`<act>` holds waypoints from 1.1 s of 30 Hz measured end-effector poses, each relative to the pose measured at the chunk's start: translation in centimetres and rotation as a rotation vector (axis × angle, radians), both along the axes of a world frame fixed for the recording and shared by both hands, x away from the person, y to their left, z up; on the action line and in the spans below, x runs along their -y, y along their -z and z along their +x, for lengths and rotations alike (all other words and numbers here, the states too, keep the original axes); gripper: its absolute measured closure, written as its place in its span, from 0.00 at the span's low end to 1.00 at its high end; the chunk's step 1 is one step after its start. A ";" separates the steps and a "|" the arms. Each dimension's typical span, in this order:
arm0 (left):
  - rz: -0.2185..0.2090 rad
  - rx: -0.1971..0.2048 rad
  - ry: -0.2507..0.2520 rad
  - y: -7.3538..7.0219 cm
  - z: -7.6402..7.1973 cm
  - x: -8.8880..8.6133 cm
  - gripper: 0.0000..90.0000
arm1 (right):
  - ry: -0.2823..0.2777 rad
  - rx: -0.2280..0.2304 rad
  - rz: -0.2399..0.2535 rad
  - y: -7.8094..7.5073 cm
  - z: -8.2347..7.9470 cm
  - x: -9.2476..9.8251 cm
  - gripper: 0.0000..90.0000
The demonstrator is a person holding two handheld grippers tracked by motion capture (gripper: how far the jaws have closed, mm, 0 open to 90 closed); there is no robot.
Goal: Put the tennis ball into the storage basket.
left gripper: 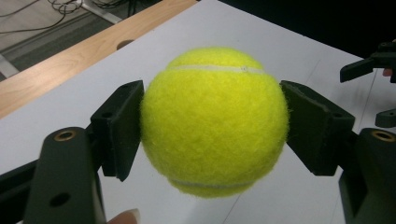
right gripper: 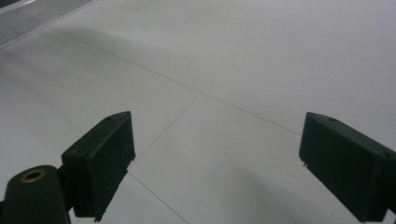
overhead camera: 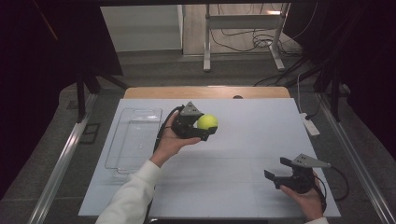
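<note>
A clear rectangular plastic tray (overhead camera: 133, 140) is lying on the left side of the white tabletop (overhead camera: 243, 154), and nothing is visible inside it. The left gripper (overhead camera: 208, 127) is hovering just to the right of the tray, above the middle of the table, and is clamping a fuzzy yellow-green tennis ball (overhead camera: 207, 122). In the left gripper view the ball (left gripper: 214, 121) is sitting squarely between the two black pads (left gripper: 122, 123), pressed by one on each side, with its white seam running across the top and bottom. The right gripper (overhead camera: 276, 179) is waiting well apart, near the table's front right corner, its jaws spread wide over bare tabletop with nothing between them.
</note>
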State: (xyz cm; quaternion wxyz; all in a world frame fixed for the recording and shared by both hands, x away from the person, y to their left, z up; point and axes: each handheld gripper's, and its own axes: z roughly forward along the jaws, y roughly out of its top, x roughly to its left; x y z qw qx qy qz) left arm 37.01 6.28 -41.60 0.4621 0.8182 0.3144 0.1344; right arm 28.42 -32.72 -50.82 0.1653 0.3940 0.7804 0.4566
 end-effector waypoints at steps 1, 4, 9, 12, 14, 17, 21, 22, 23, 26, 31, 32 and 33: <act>0.000 0.003 -0.001 -0.1 0.0 -0.1 0.30 | 0.001 0.000 -0.003 0.0 0.0 0.0 0.12; -0.005 0.008 -0.005 -0.3 0.0 -0.2 0.30 | 0.000 0.001 -0.004 0.0 0.0 0.0 0.12; -0.005 0.011 -0.008 -0.5 0.0 -0.3 0.30 | 0.000 0.000 0.000 0.0 0.0 0.0 0.12; -0.007 0.013 -0.010 -0.5 0.0 -0.4 0.30 | 0.001 0.000 -0.003 0.0 0.0 0.0 0.12; -0.011 0.016 -0.014 -0.6 0.0 -0.5 0.30 | 0.000 0.000 -0.001 0.0 0.0 0.0 0.12; -0.013 0.021 -0.027 -0.7 0.0 -0.8 0.30 | 0.001 0.000 0.000 0.0 0.0 0.0 0.12; -0.018 0.025 -0.038 -0.9 0.0 -1.2 0.30 | 0.002 -0.001 -0.003 0.0 0.0 0.0 0.12; -0.019 0.027 -0.040 -0.9 0.0 -1.2 0.30 | 0.002 -0.001 -0.003 0.0 0.0 0.0 0.12; -0.017 0.029 -0.043 -1.0 0.0 -1.3 0.30 | 0.001 0.000 -0.004 0.0 0.0 0.0 0.12; -0.020 0.031 -0.051 -1.0 0.0 -1.6 0.30 | 0.001 0.000 -0.004 0.0 0.0 0.0 0.12; -0.024 0.031 -0.064 -1.1 0.1 -2.2 0.30 | 0.000 0.000 -0.003 0.0 0.0 0.0 0.12; -0.025 0.030 -0.068 -1.1 0.1 -2.3 0.30 | 0.001 0.000 -0.002 0.0 0.0 0.0 0.12; -0.025 0.033 -0.072 -1.1 0.1 -2.4 0.30 | 0.000 0.000 0.001 0.0 0.0 0.0 0.12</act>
